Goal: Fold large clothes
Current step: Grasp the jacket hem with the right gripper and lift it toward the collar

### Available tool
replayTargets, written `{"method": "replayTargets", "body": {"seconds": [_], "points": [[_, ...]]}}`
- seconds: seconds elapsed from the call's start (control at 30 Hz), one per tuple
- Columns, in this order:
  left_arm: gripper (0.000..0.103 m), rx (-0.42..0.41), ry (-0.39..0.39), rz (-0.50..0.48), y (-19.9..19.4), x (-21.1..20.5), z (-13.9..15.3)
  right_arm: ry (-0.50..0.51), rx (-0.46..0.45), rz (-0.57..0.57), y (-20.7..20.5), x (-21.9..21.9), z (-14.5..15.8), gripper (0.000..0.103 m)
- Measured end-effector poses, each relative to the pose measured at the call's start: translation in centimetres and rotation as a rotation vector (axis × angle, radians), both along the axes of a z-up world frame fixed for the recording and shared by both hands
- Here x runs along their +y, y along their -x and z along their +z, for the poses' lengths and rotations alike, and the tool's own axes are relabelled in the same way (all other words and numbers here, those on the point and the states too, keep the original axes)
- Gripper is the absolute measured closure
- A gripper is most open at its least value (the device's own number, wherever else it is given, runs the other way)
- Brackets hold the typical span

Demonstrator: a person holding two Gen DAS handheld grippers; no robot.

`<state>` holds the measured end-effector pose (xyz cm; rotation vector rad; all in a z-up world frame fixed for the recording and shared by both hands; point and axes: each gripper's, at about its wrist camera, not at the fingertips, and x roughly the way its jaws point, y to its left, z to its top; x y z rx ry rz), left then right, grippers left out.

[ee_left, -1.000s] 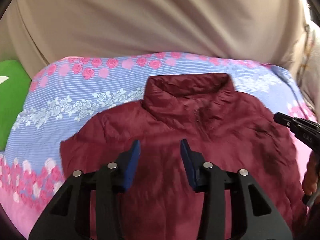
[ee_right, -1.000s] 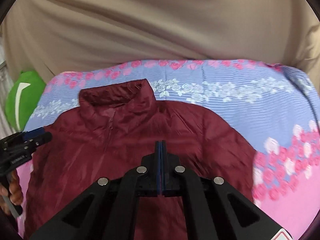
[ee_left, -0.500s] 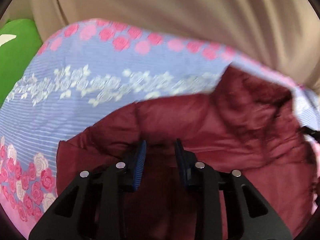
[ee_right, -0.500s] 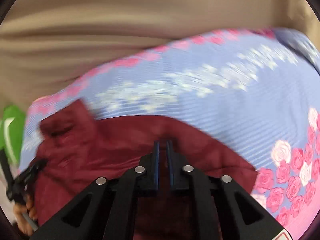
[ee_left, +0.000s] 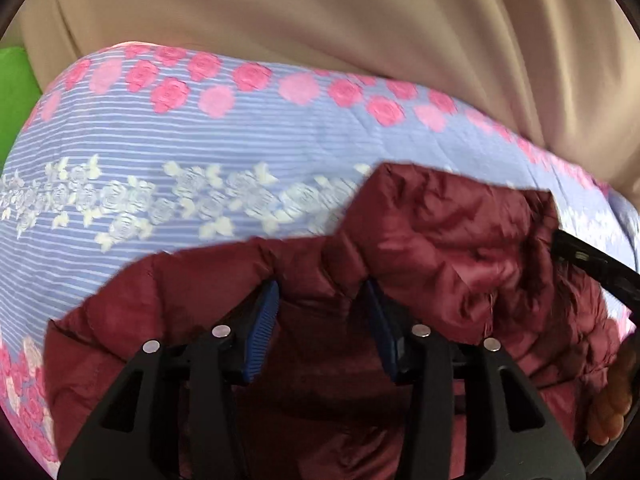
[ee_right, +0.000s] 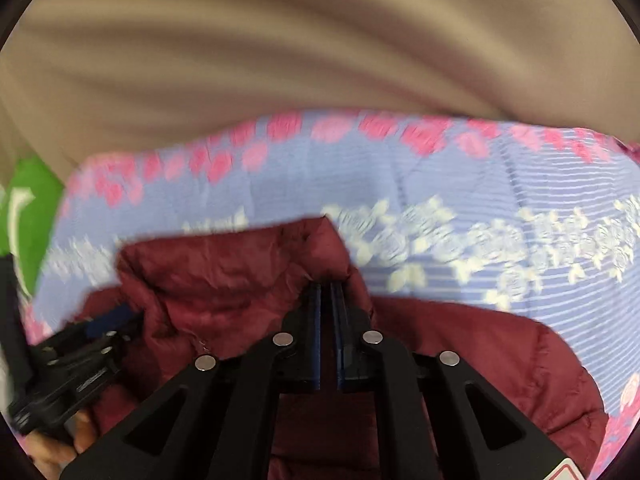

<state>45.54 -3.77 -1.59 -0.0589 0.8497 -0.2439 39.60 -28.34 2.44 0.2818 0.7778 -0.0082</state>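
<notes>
Item: maroon padded jacket, lying on a bed under a floral bedspread of blue stripes and pink roses; beige curtain behind, a green cushion at the far left edge.

Step in hand (judged): taking hold of the jacket's upper edge at the shoulders, either side of the collar, to begin a fold.

Left tool: jaws apart, blue pads straddling a raised ridge of fabric at the left shoulder seam, fabric between them but not clamped. It points forward and low over the jacket, close to the cloth. To do it well: let the ridge sit deep between the pads before closing, so both layers are caught (slippery shell fabric will likely slide out of a shallow pinch).

Right tool: jaws nearly together with a narrow slit between them, tips pushed against the fabric just right of the collar; whether cloth is actually pinched cannot be told from this blurred view. It sits low and level with the left tool, whose black body shows at the left of the right wrist view, held in a bare hand.

Advice (judged): match the two grips at equal height on the shoulders and lift together, keeping the collar centred, or the fold line will skew.
</notes>
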Motion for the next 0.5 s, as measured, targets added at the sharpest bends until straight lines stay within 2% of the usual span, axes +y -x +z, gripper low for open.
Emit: {"method": "replayTargets", "body": {"seconds": [0.07,0.13,0.17,0.23,0.27,0.3,0.33,0.4,0.43,0.5], "points": [[0.059,-0.032,0.054,0.008,0.7,2.1,1.3,-0.01,-0.038,-0.022,2.5,-1.6,0.9,0.095],[0.056,-0.064,0.076,-0.001,2.0,4.5,2.4,0.001,-0.023,-0.021,4.7,-3.0,0.9,0.094],[0.051,-0.072,0.066,0.001,2.4,5.1,2.6,0.016,0.006,-0.008,5.5,-3.6,0.3,0.094],[0.049,-0.058,-0.027,0.025,2.1,6.2,1.7,0.091,0.099,-0.007,5.8,-4.5,-1.8,0.094],[0.049,-0.028,-0.081,0.037,1.4,6.5,0.8,0.137,0.132,-0.034,5.7,-5.1,-2.7,0.103],[0.048,-0.001,-0.117,0.061,1.1,7.4,-0.2,0.167,0.151,-0.071,5.8,-6.0,-3.4,0.103],[0.048,0.014,-0.118,0.08,0.7,8.4,-1.1,0.132,0.144,-0.083,6.1,-7.1,-3.6,0.103],[0.048,0.015,-0.066,0.095,0.8,9.6,-1.0,0.068,0.112,-0.183,7.0,-8.9,-2.4,0.1],[0.048,0.019,-0.044,0.11,0.9,9.9,-0.5,0.065,0.073,-0.207,7.4,-8.9,-1.3,0.093],[0.051,-0.004,0.031,0.12,1.6,9.4,1.3,0.043,0.03,-0.159,7.3,-7.7,0.1,0.084]]}}
